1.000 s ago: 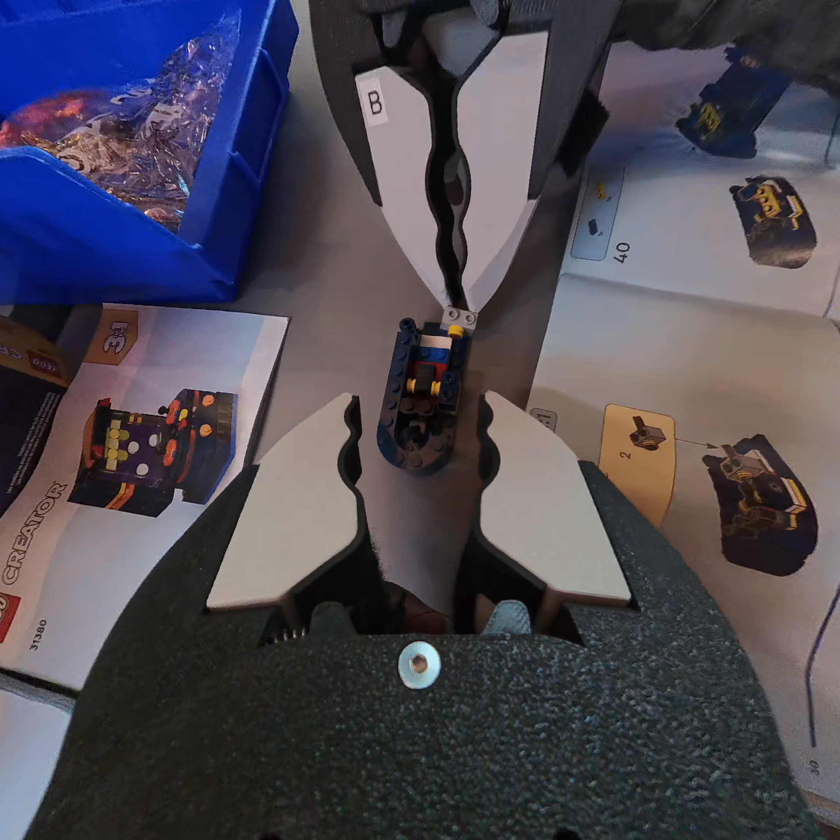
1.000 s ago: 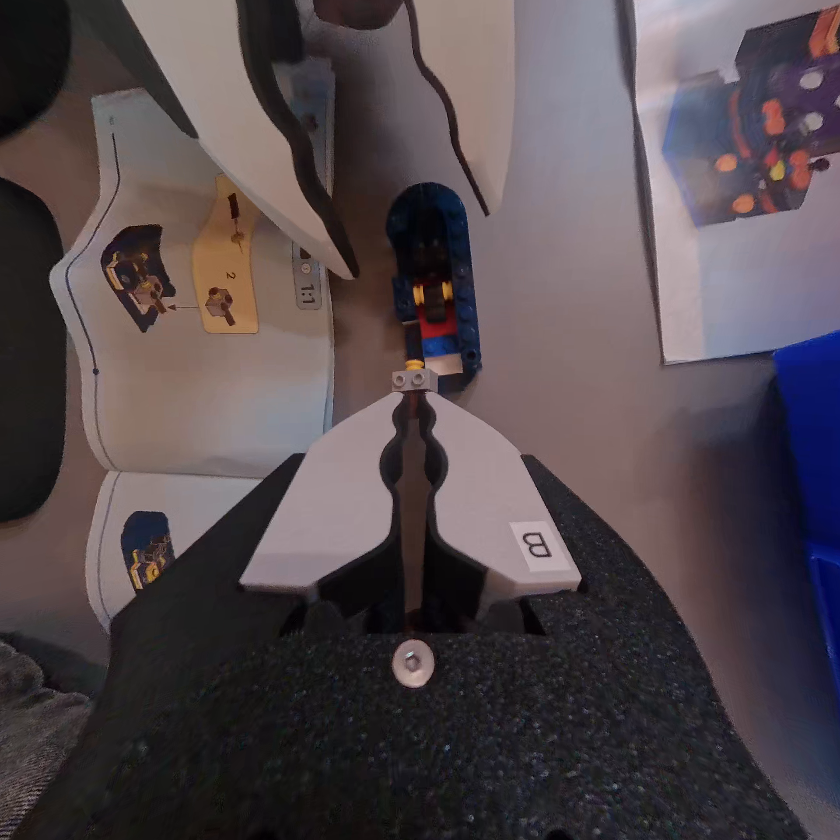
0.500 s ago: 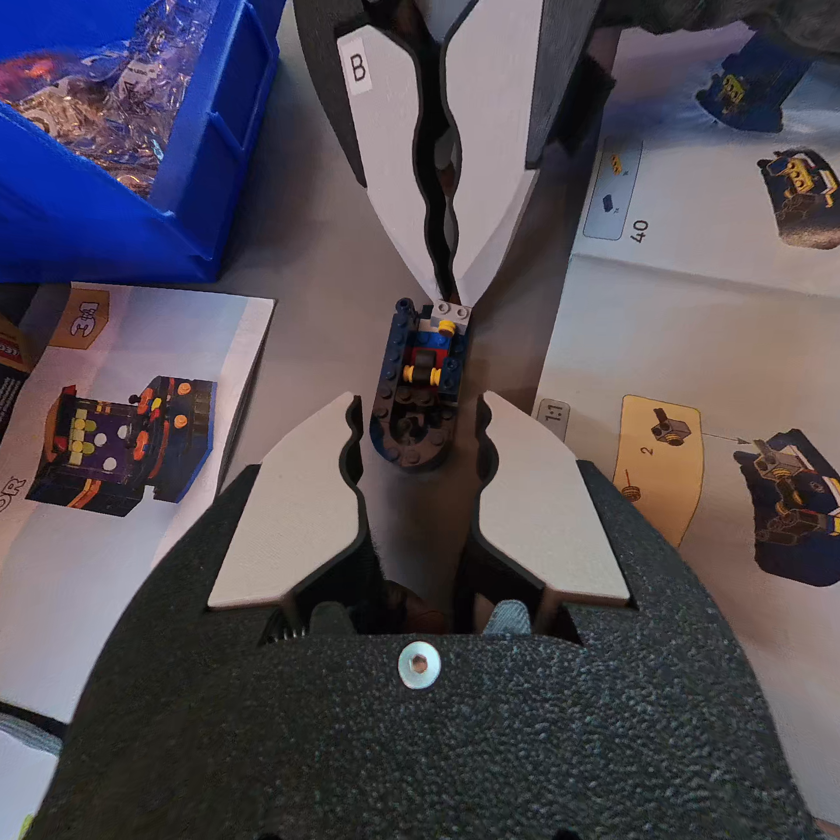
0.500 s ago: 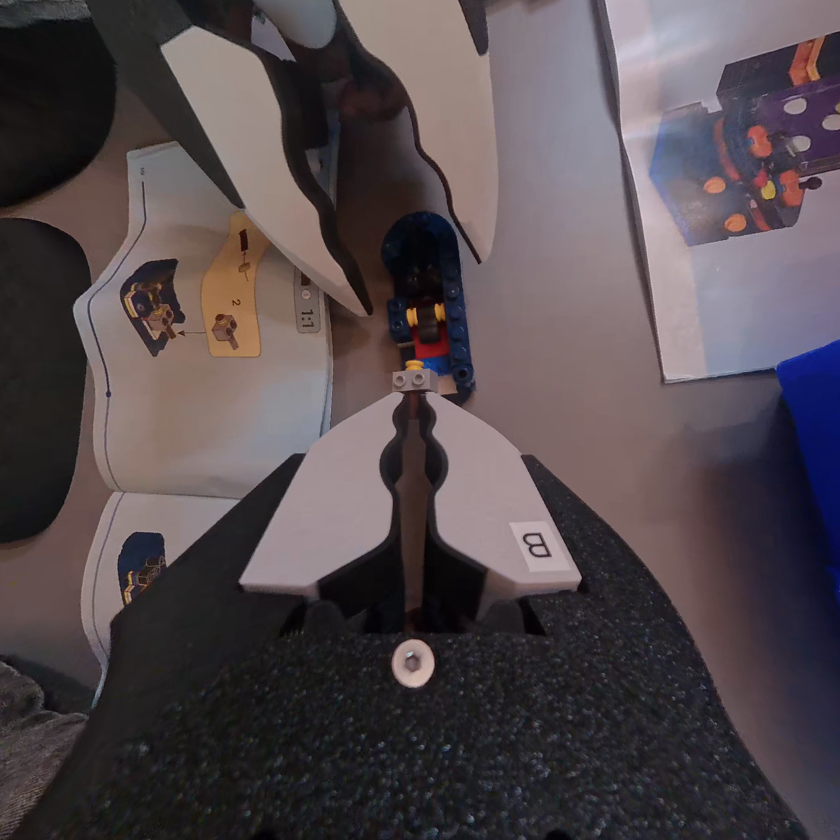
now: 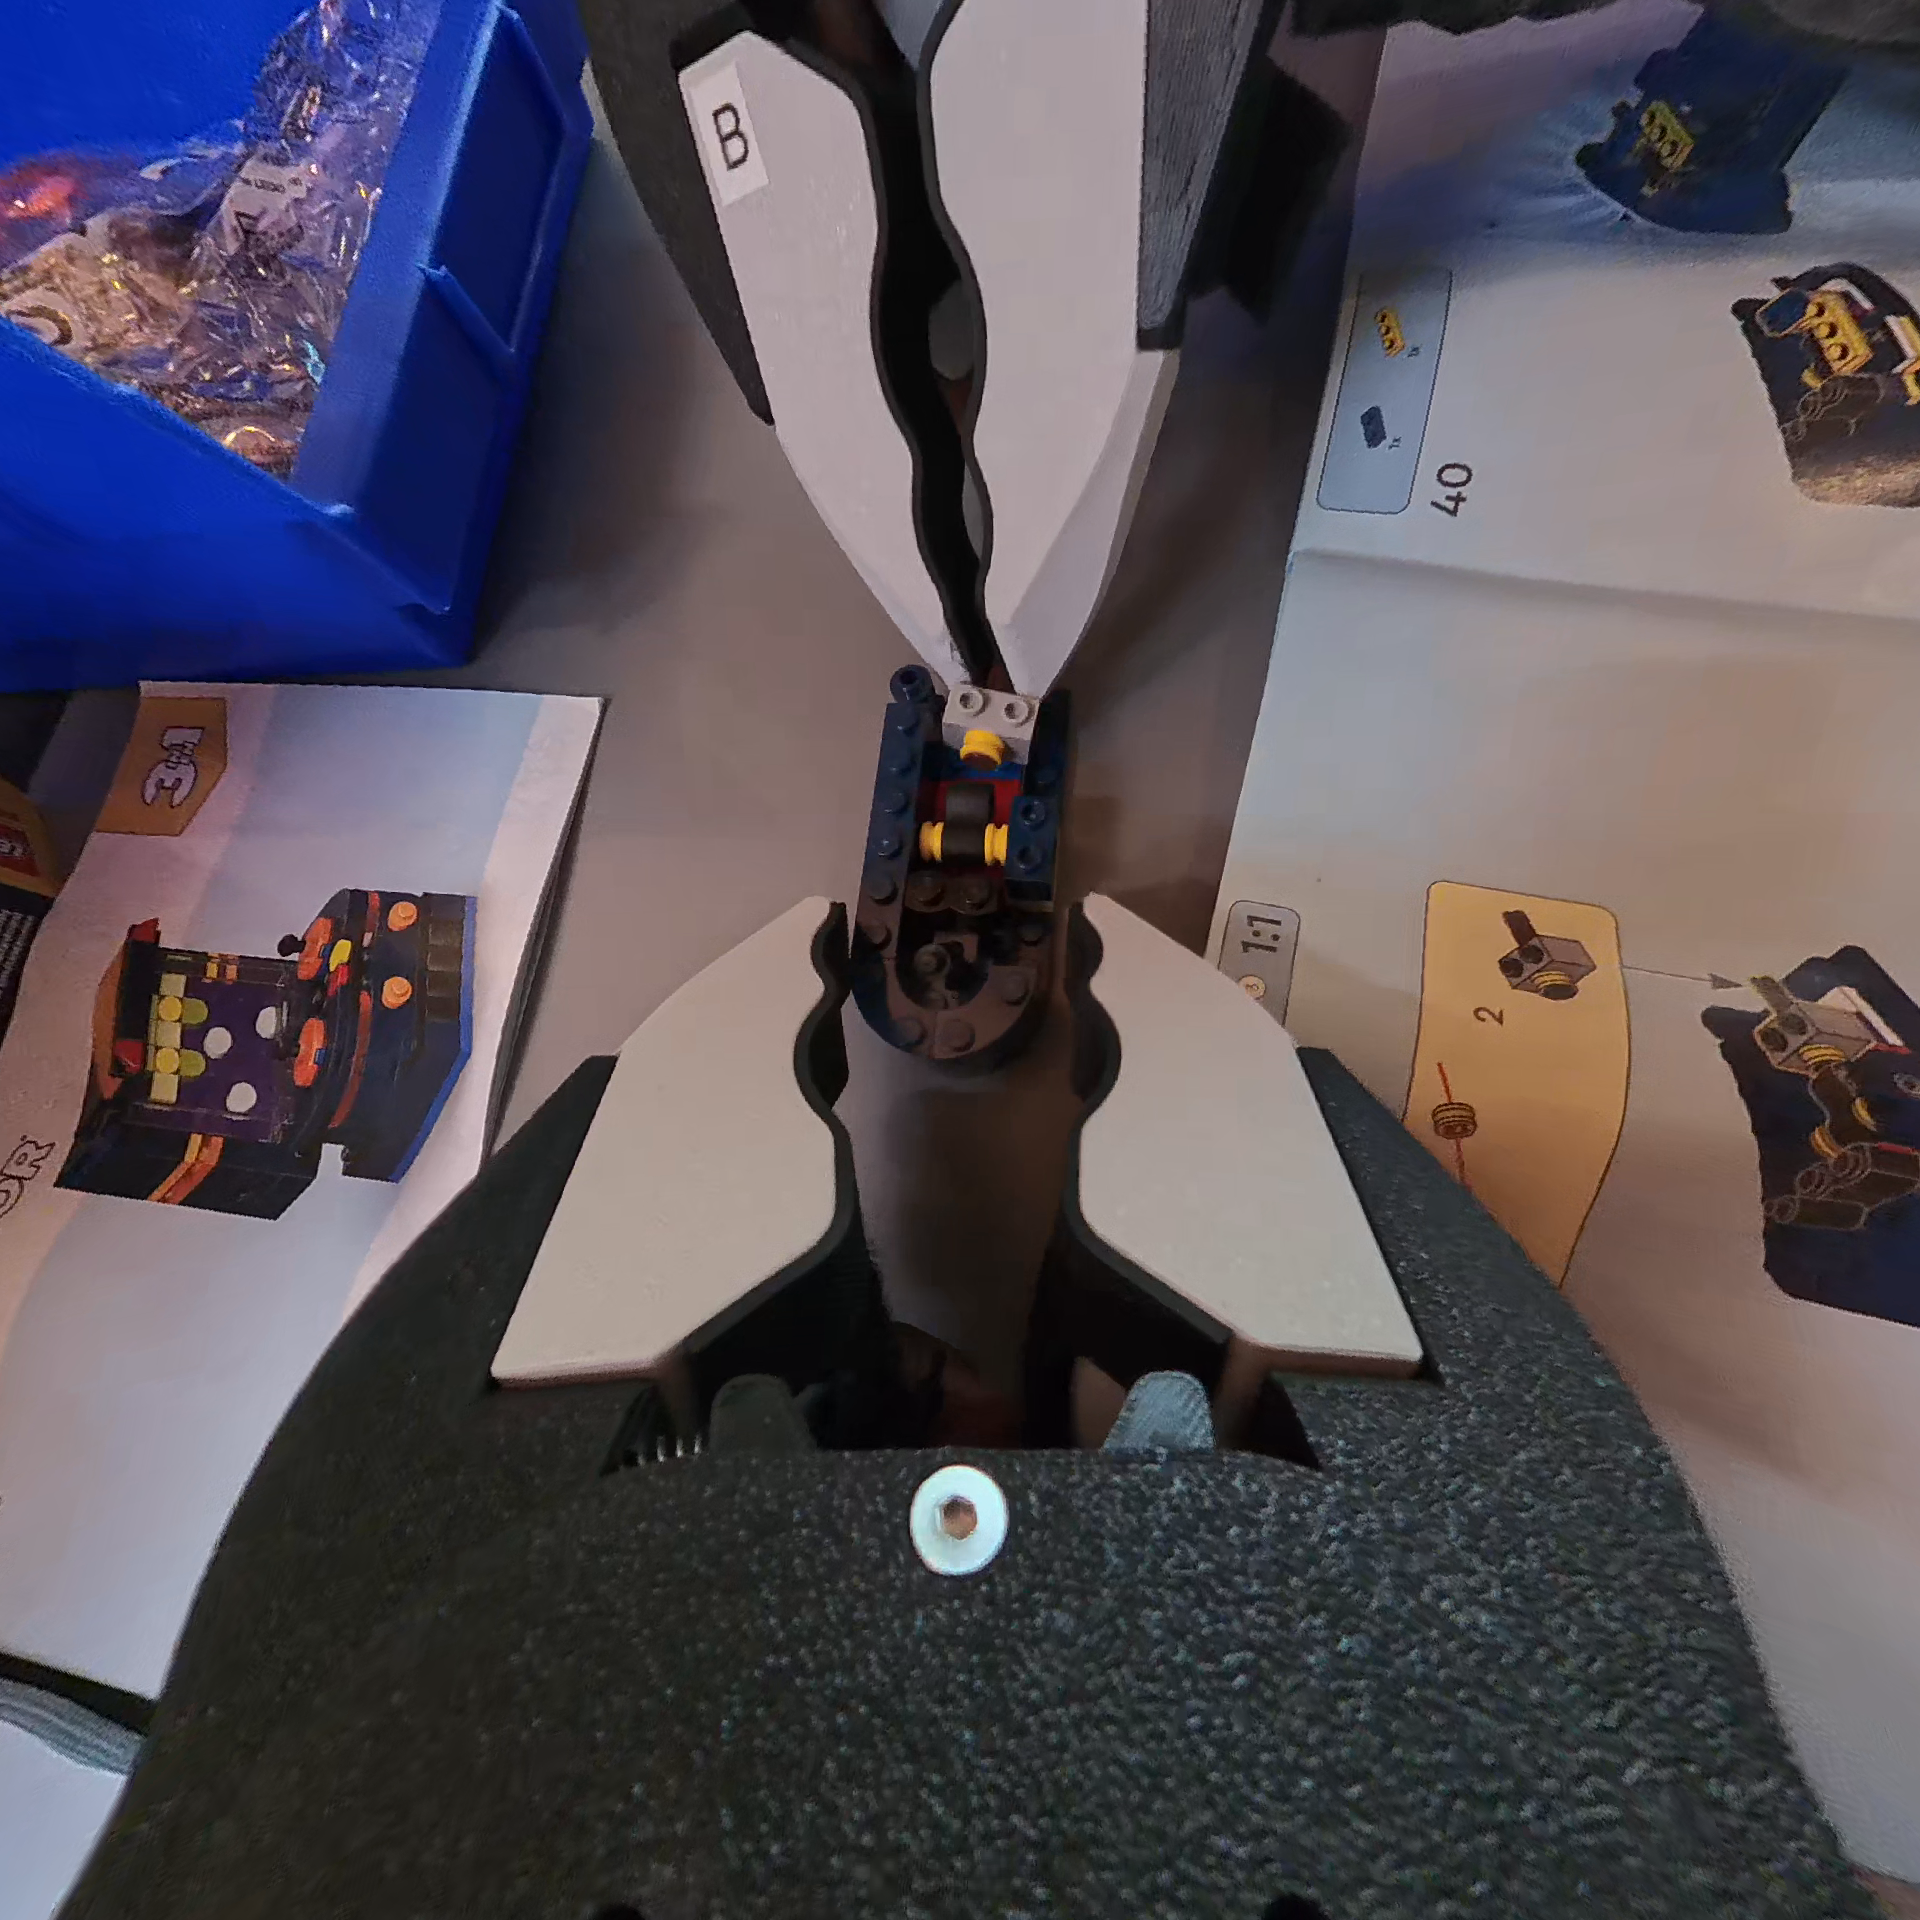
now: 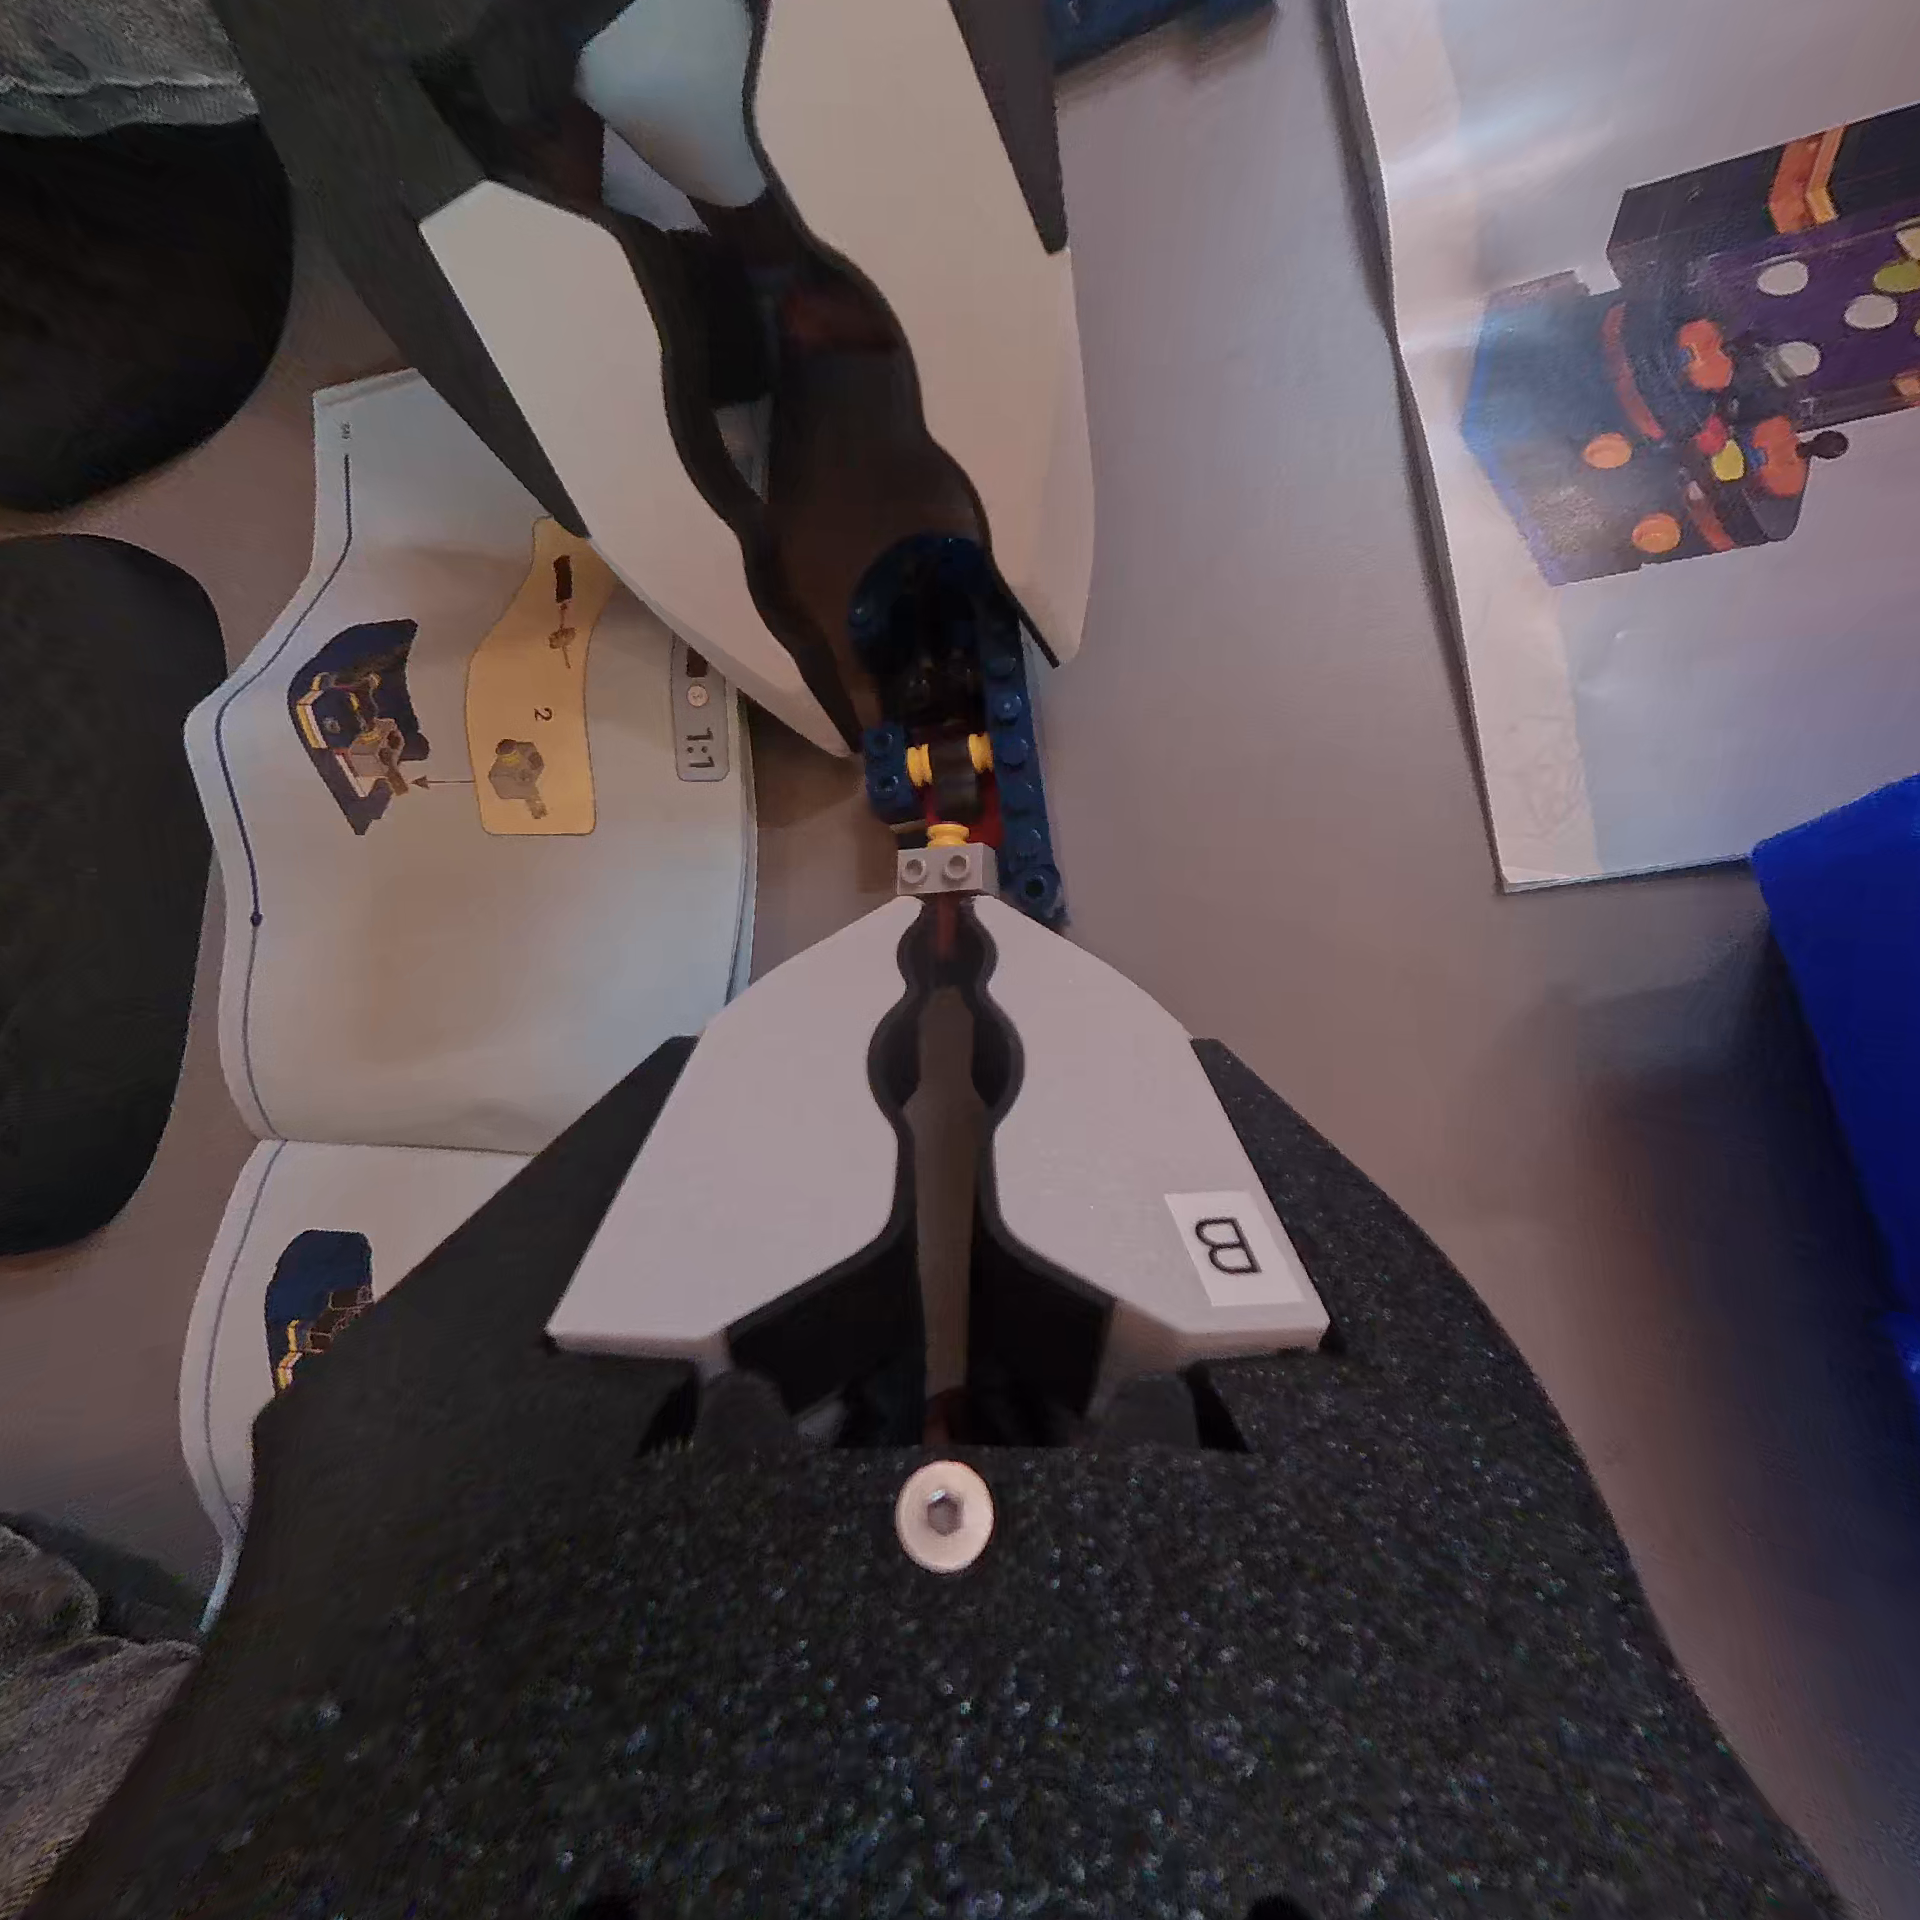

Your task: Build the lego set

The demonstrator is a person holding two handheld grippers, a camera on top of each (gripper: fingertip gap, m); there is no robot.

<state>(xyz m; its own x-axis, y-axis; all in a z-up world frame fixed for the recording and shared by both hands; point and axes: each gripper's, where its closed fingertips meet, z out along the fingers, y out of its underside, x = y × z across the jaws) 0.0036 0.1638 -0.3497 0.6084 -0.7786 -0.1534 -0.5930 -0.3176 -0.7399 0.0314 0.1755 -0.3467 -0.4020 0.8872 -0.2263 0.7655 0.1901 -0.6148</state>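
The left tool (image 5: 951, 987) stands apart around the rounded end of a dark-blue brick boat model (image 5: 961, 883) on the grey worktop (image 5: 686, 582). Beyond, the right tool (image 6: 940, 914) is clamped on a thin reddish-brown axle (image 6: 943, 935) bearing a small grey studded brick (image 6: 940, 868) at the model's far end.

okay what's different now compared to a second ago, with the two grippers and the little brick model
The left gripper has moved forward and narrowed its jaws around the rounded end of the dark blue brick model; contact is unclear. The right gripper stays shut on a thin axle carrying the small grey brick, at the model's other end.
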